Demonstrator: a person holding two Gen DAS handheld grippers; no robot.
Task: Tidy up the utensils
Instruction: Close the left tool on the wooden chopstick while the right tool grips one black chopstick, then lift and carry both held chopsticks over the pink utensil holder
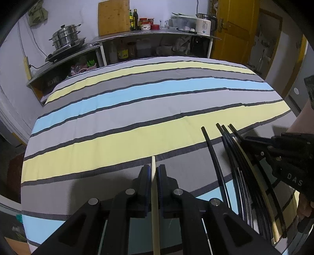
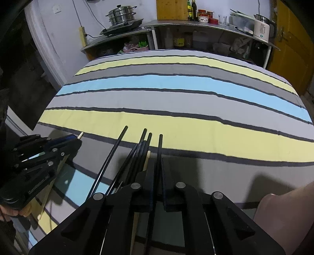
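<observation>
Striped cloth in grey, yellow and blue over the table. Beyond its far edge, a steel shelf against a white wall. Right of the shelf, a yellow door. Dim light.

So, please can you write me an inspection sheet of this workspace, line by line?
Surface: striped cloth covers the table.
Job's things: one pale chopstick; black chopsticks bunched beside it, one apart.
Clutter: nothing seen on the cloth.
Grippers: left tool shut on the pale chopstick; right tool shut on one black chopstick.
Cables: power strip with cord on the wall.
Surroundings: steel shelf, steamer pot, cutting board, kettle, yellow door.
</observation>
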